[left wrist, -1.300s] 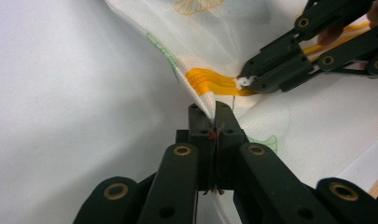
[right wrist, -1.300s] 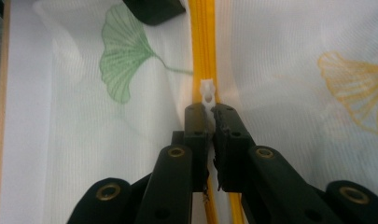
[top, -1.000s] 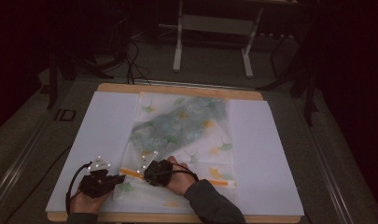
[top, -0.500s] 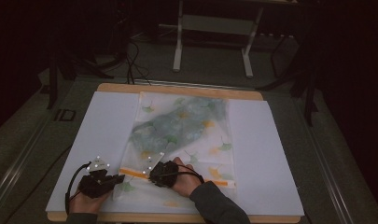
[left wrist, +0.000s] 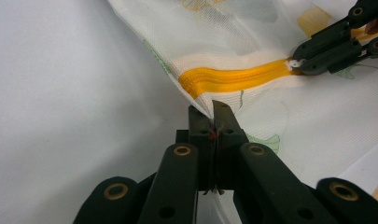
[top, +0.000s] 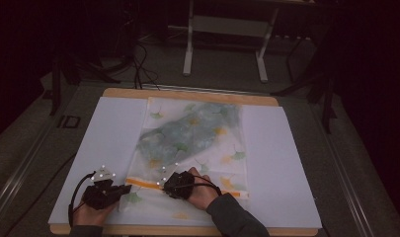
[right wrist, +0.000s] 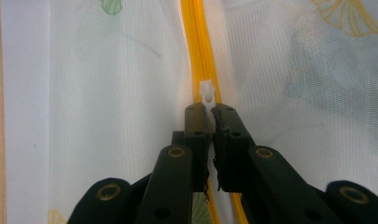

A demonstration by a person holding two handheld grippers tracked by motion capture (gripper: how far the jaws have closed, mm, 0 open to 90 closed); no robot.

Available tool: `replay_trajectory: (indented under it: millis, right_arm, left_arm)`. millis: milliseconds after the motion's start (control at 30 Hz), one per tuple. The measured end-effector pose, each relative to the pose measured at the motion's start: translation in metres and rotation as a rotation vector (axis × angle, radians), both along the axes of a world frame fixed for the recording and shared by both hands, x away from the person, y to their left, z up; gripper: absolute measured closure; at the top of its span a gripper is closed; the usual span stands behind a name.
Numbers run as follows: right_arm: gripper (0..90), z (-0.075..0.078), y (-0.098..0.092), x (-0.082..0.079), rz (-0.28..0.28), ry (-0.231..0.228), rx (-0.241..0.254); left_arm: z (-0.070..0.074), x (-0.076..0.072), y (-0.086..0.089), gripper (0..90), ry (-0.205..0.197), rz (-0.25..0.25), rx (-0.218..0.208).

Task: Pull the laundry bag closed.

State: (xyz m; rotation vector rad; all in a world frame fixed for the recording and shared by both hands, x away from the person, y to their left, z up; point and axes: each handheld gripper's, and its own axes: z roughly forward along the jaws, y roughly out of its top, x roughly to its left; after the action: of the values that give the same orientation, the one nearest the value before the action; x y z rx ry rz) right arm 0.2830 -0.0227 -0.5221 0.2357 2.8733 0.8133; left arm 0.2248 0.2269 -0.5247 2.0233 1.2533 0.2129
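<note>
A white mesh bag [top: 197, 138] printed with ginkgo leaves lies flat on the table, with a greenish garment inside it. An orange zipper [top: 144, 183] runs across its near end. My left gripper [top: 126, 189] is shut on the bag's left edge just below the zipper's end; the left gripper view shows the fabric pinched at its tips [left wrist: 213, 114] next to the zipper [left wrist: 233, 77]. My right gripper [top: 163, 184] is shut on the white zipper pull [right wrist: 207, 92], its tips [right wrist: 210, 112] lying along the zipper [right wrist: 196, 46]. The left gripper view also shows the right gripper [left wrist: 296, 64] at the pull.
A white sheet [top: 286, 163] covers the wooden table [top: 187, 94], whose near edge [top: 187, 230] runs just behind my hands. Metal stand legs [top: 190, 49] and cables lie on the dark floor beyond. Bare sheet flanks the bag on both sides.
My right gripper has slid a little to the right along the zipper with the pull in it. The left gripper has stayed on the bag's edge.
</note>
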Motion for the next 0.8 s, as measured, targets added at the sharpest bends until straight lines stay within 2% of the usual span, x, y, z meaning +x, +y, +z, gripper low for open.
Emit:
replay_trajectory:
  millis: [33, 300, 800]
  right_arm:
    - [84.7, 0.001, -0.002, -0.001, 0.0, -0.008, -0.014]
    - [84.8, 0.001, -0.011, -0.001, -0.016, -0.002, -0.008]
    - [84.8, 0.003, -0.028, -0.003, -0.033, -0.013, -0.027]
  left_arm:
    - [0.0, 0.0, 0.001, 88.7, 0.0, 0.002, 0.0]
    - [0.0, 0.0, 0.001, 88.7, -0.003, 0.004, 0.004]
    - [0.0, 0.0, 0.001, 88.7, -0.001, 0.011, 0.002]
